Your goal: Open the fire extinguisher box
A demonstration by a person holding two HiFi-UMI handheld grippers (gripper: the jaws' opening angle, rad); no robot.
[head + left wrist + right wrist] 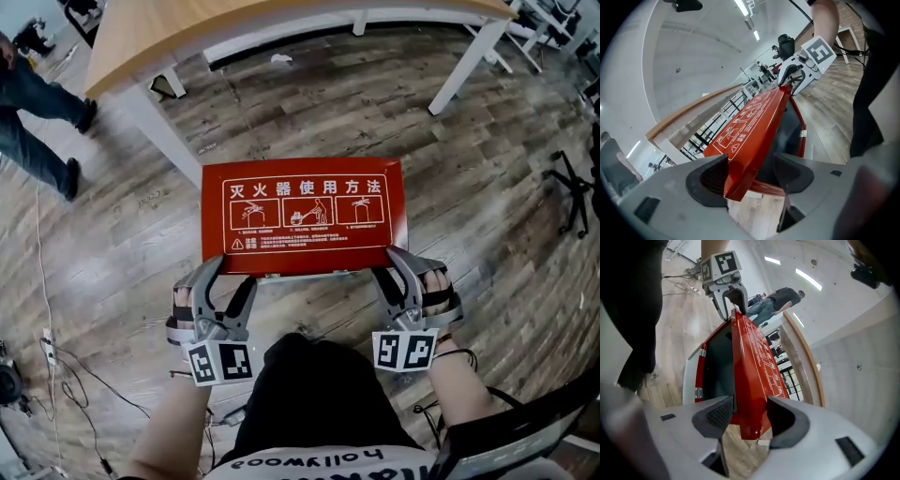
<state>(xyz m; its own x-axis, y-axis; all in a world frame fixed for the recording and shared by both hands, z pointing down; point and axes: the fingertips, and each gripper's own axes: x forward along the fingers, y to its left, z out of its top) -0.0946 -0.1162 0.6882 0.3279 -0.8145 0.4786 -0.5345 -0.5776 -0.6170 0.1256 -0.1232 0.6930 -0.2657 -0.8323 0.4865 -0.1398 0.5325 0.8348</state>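
1. The red fire extinguisher box (305,216) stands on the wooden floor (469,206) near a table (187,28), and its lid (754,126) is lifted a little
2. The left gripper (232,274) has its jaws apart, with the lid's near left corner between them, not clamped
3. The right gripper (389,264) also has its jaws apart, around the lid's near right corner

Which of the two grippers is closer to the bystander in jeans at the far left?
Left. The left gripper sits at the red lid's near-left corner, on the bystander's side. The right gripper is at the near-right corner, farther across.
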